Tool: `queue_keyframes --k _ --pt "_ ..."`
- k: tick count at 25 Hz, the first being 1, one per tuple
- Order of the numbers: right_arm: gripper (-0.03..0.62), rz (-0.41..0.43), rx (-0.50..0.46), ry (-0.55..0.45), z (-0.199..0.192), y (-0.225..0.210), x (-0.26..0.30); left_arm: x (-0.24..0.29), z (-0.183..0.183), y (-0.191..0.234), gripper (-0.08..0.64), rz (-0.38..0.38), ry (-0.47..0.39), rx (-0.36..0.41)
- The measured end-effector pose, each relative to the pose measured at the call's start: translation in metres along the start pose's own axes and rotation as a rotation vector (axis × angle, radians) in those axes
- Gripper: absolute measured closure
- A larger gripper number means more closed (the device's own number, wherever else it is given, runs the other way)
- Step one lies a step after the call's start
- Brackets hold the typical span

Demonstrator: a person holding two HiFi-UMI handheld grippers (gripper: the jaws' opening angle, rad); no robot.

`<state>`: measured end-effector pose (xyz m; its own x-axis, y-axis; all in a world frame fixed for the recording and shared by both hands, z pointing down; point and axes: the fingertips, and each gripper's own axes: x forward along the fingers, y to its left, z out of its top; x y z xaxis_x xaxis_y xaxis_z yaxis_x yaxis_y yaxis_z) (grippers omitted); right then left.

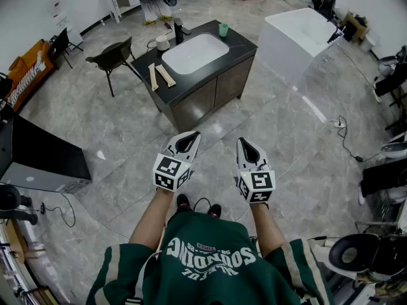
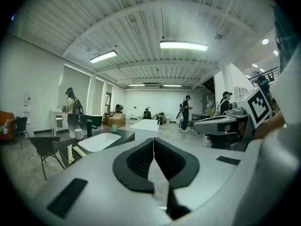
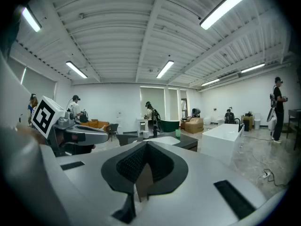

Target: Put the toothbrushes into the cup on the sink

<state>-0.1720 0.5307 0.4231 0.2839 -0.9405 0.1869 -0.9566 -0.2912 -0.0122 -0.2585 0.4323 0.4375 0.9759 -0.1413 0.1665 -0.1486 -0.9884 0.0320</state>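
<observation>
The ribbed black fingers point(image 2: 137, 161) of our left gripper point(image 1: 192, 135) are pressed together at the tips, pinching nothing. Those of our right gripper point(image 1: 243, 141) are likewise closed on empty air. Each pair sits in a smooth, pale grey shell shaped like a teardrop. Behind each shell rides a marker cube point(image 1: 170, 172) printed with bold black-and-white squares. We hold both grippers side by side, near our body, over a glossy floor point(image 1: 127, 138) of grey, marble-veined tiles. Our green sweatshirt point(image 1: 203, 259), with cream-striped sleeves, fills the near edge of the head view.

The task's things are well apart from us, on the far side of the open floor. There stands a dark cabinet whose flat, matt black bench point(image 1: 241, 42) frames a white, rounded-rectangle basin point(image 1: 195, 51). The toothbrushes point(image 1: 159, 76), two pale flat strips, lie in a narrow V on the bench's near left end, beside the basin. The small green cup point(image 1: 223, 29) stands upright at the bench's far right corner, on the other side of the basin from them. A squat white pot point(image 1: 163, 42) and a slim dark bottle point(image 1: 179, 29) stand at the basin's far left edge. A dark moulded chair point(image 1: 114, 56) stands left of the cabinet. A boxy white bathtub point(image 1: 299, 33) stands to its right.
</observation>
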Motion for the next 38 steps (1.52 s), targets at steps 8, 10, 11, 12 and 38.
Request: queue_keyframes --k 8,10,11,12,38 --pt "0.549 -0.012 0.021 -0.014 0.001 -0.019 -0.002 0.01 -0.004 -0.005 0.548 0.001 0.002 -0.008" --pt "0.549 -0.011 0.027 -0.007 0.001 -0.021 -0.002 0.012 -0.002 -0.006 0.548 0.002 0.003 -0.009" --pt "0.549 -0.013 0.032 -0.002 0.001 -0.022 -0.002 0.013 -0.002 -0.006 0.548 0.003 0.003 -0.01" --pt "0.549 -0.014 0.036 0.003 0.0 -0.024 -0.001 0.014 -0.002 -0.006 0.548 0.003 0.004 -0.011" --pt "0.549 0.005 0.026 0.018 -0.01 -0.067 -0.019 0.057 0.005 -0.019 0.548 0.013 -0.003 -0.001"
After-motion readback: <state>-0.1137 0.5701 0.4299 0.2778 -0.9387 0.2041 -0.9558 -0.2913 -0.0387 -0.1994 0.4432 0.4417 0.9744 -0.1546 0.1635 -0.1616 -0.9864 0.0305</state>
